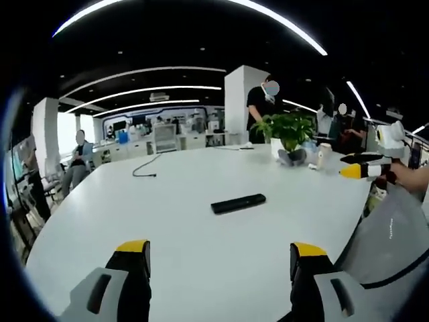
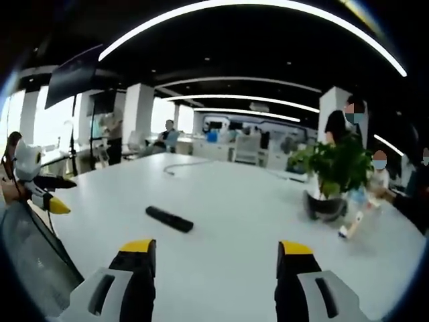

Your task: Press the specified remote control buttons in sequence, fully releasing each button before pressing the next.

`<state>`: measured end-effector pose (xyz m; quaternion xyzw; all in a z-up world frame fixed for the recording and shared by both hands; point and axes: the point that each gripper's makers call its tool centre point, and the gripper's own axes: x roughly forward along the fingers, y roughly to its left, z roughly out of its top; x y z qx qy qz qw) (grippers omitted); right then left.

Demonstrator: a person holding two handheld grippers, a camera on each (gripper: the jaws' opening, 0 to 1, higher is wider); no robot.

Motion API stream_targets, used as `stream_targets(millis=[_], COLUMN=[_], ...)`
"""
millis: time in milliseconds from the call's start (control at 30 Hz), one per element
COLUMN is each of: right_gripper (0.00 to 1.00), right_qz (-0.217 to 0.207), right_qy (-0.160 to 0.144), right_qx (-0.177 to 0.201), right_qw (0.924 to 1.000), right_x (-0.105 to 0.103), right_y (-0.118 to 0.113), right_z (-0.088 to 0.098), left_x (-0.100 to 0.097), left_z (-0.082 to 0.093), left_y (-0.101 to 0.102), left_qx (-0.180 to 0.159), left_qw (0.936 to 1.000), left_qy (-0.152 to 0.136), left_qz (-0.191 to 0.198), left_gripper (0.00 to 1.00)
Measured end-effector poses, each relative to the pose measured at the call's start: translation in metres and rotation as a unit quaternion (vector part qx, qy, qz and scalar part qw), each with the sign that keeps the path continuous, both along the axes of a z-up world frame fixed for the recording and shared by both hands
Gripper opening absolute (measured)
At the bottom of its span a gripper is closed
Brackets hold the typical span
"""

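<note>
A slim black remote control (image 1: 238, 203) lies flat near the middle of the white table (image 1: 167, 221), well ahead of both grippers. My left gripper (image 1: 221, 258) hovers over the near part of the table, jaws wide apart with nothing between them. The right gripper (image 1: 362, 168) comes into the left gripper view at the right edge, held above the table's rim. In the right gripper view the remote (image 2: 169, 219) lies ahead and to the left. My right gripper (image 2: 216, 258) is open and holds nothing. The left gripper (image 2: 50, 201) shows at the left edge.
A potted green plant (image 1: 288, 131) stands at the table's far right, with small items beside it. A dark cable (image 1: 144, 168) trails across the far left of the table. People stand and sit around the office behind. A grey sleeve (image 1: 395, 235) is near the right edge.
</note>
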<state>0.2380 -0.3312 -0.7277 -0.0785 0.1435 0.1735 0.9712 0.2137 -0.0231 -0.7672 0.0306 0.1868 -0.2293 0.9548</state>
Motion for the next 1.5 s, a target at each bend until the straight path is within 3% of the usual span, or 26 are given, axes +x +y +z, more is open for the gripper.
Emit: stream_targets(millis=[100,233,367,533,700,900,967,1067,1267,1500], right_gripper=[0.71,0.70,0.69,0.69,0.68,0.66,0.66,0.67,0.66,0.66], right_qz=[-0.002,-0.003,-0.001,0.006,0.014,0.018,0.020,0.021,0.013,0.016], right_qy=[-0.003,-0.001,-0.003,0.003,0.009,0.013,0.013,0.011,0.007,0.005], right_qx=[0.006,0.011,0.011,0.009,0.007,0.003,0.002,0.005,0.006,0.010], right_qw=[1.0000,0.9999,0.9999,0.9999,0.9998,0.9997,0.9997,0.9997,0.9999,0.9998], right_x=[0.000,0.000,0.000,-0.002,-0.003,-0.003,-0.003,-0.004,-0.003,-0.003], right_y=[-0.001,-0.002,-0.001,0.002,0.006,0.007,0.007,0.008,0.004,0.005], right_z=[0.002,0.001,0.002,0.000,-0.003,-0.005,-0.006,-0.005,-0.003,-0.002], left_x=[-0.003,-0.017,-0.023,-0.011,0.001,0.019,0.024,0.032,0.038,0.035], left_z=[-0.004,-0.017,-0.020,-0.016,-0.015,-0.005,-0.004,-0.001,-0.005,-0.001], left_y=[-0.006,-0.029,-0.037,-0.039,-0.043,-0.053,-0.056,-0.058,-0.062,-0.074], left_qx=[0.001,0.011,0.017,0.022,0.000,-0.051,-0.053,-0.031,0.052,0.063], left_qw=[0.9998,0.9948,0.9908,0.9894,0.9873,0.9866,0.9863,0.9877,0.9808,0.9754], left_qy=[0.014,0.064,0.078,0.081,0.102,0.111,0.111,0.100,0.085,0.085], left_qz=[-0.017,-0.078,-0.109,-0.119,-0.122,-0.108,-0.110,-0.116,-0.168,-0.194], left_gripper=[0.90,0.97,0.98,0.99,1.00,1.00,1.00,1.00,1.00,1.00])
